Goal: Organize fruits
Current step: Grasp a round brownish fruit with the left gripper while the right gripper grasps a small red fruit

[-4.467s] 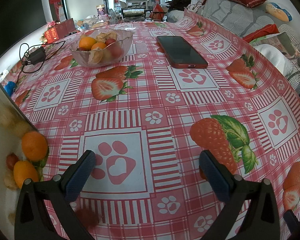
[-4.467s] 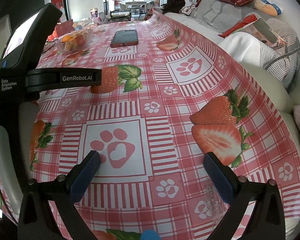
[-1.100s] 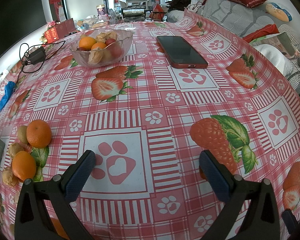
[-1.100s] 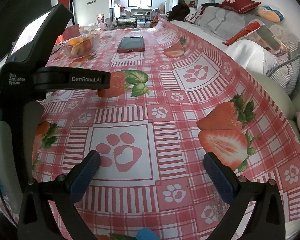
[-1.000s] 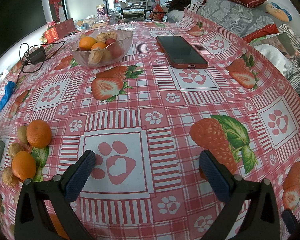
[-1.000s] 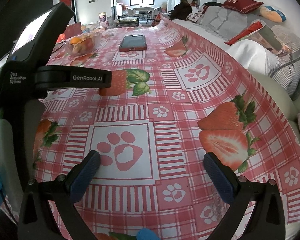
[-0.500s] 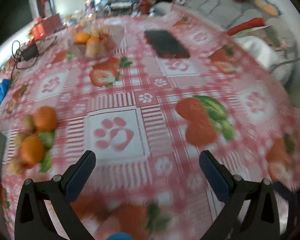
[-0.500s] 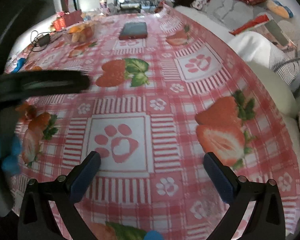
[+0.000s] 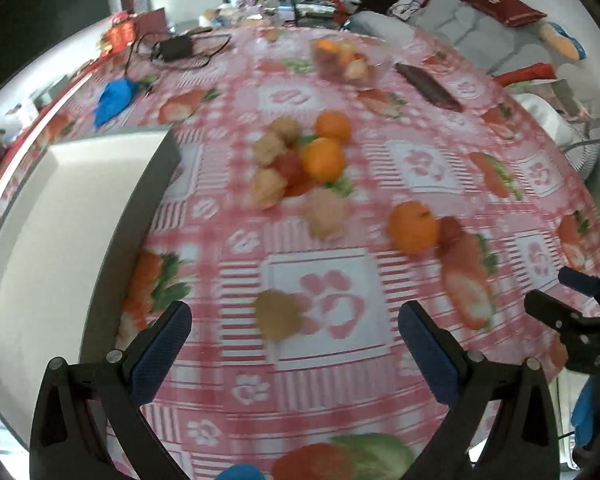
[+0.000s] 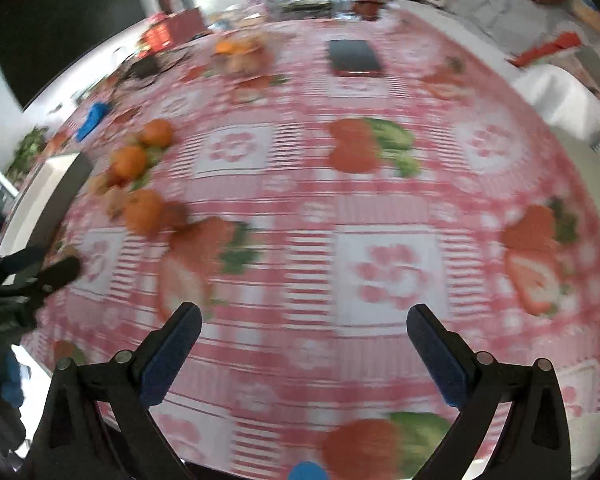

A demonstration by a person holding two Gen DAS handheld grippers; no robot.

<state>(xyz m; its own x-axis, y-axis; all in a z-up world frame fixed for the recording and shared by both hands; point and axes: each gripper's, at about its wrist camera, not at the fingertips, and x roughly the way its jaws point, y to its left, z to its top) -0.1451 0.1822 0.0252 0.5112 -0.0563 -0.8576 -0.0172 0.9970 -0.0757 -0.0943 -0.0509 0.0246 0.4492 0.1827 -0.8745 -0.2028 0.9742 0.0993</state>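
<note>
Red-checked cloth with strawberry and paw prints covered the surface, blurred in both views. Nearest, the left hand-held gripper stood wide open and empty above a brownish fruit lying between its fingers. The right hand-held gripper was equally wide open, holding nothing. Beyond lay a lone orange, then a cluster of oranges and tan fruits touching one another. Farther back stood a bowl of fruit beside a dark phone.
</note>
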